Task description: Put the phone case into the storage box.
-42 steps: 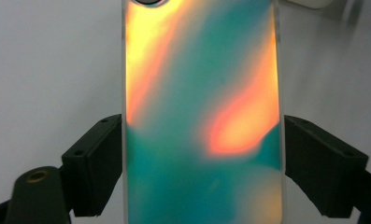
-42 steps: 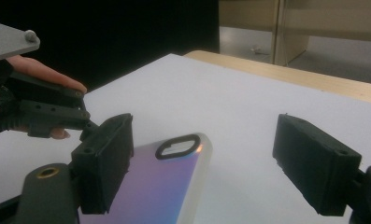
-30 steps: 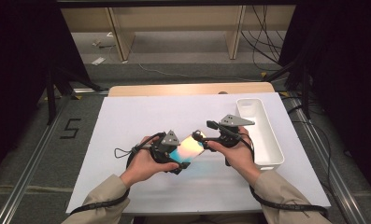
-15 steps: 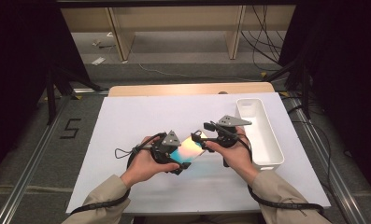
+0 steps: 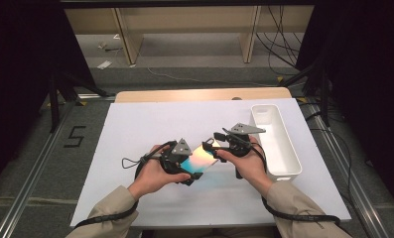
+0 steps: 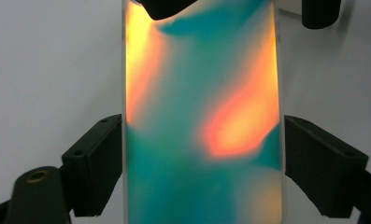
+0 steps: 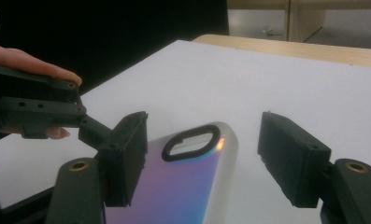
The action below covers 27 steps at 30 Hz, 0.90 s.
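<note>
At the left of the high view we see our left hand (image 5: 152,174) wrapped around the left gripper (image 5: 190,167), its cable looping off toward the left over the white table sheet (image 5: 135,129). In the left gripper view its two black jaws are clamped on the long edges of an iridescent phone case (image 6: 202,121), one pad pressed against each side, and the case runs straight up between them in swirls of teal, orange and yellow.

Moving to the middle of the high view, the phone case (image 5: 200,159) hangs just above the sheet between our two hands, tilted from lower left to upper right, and casts a faint coloured glow on the white surface below it.

Further right, our right hand (image 5: 246,161) holds the right gripper (image 5: 215,147), with its grey three-cornered plate on top, at the upper end of the case. In the right gripper view the camera-cutout end of the case (image 7: 192,177) lies between its jaws: the left pad sits against or just beside the case's edge, while the right pad stands clearly apart from it. These jaws have just been closing in, yet they are not gripping the case.

At the far right a long white tray (image 5: 266,115) lies on the sheet, near our right hand but apart from it.
</note>
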Motion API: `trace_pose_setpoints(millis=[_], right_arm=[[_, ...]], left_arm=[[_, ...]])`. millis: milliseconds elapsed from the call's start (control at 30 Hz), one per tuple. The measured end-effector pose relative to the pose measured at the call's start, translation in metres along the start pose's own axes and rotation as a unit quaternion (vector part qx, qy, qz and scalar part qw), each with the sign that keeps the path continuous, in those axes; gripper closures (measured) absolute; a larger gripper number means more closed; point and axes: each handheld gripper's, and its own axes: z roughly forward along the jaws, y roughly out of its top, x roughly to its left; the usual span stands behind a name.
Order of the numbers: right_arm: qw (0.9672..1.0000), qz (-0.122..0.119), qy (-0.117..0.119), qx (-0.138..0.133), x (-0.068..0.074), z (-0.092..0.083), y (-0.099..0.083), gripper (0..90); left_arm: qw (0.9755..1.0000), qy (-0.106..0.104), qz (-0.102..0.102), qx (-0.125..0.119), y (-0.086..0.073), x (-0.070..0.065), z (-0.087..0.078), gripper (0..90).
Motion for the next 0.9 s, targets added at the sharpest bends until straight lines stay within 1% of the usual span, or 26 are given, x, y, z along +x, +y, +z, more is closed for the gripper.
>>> trace_pose_setpoints(millis=[200, 633, 900], right_arm=[[1.0000, 0.006, 0.005, -0.003, 0.0002, 0.0009, -0.0003, 38.7], [0.9998, 0.017, 0.012, 0.000, -0.0004, 0.0014, -0.0010, 45.6], [0.9997, 0.017, 0.018, -0.002, 0.0003, 0.0022, -0.0010, 51.1]], left_arm=[[1.0000, 0.001, -0.002, -0.002, -0.0001, -0.0002, 0.0000, 17.2], [1.0000, 0.002, -0.001, -0.002, 0.0001, -0.0001, -0.0001, 17.1], [1.0000, 0.001, -0.002, -0.005, 0.0003, -0.0005, 0.0001, 17.1]])
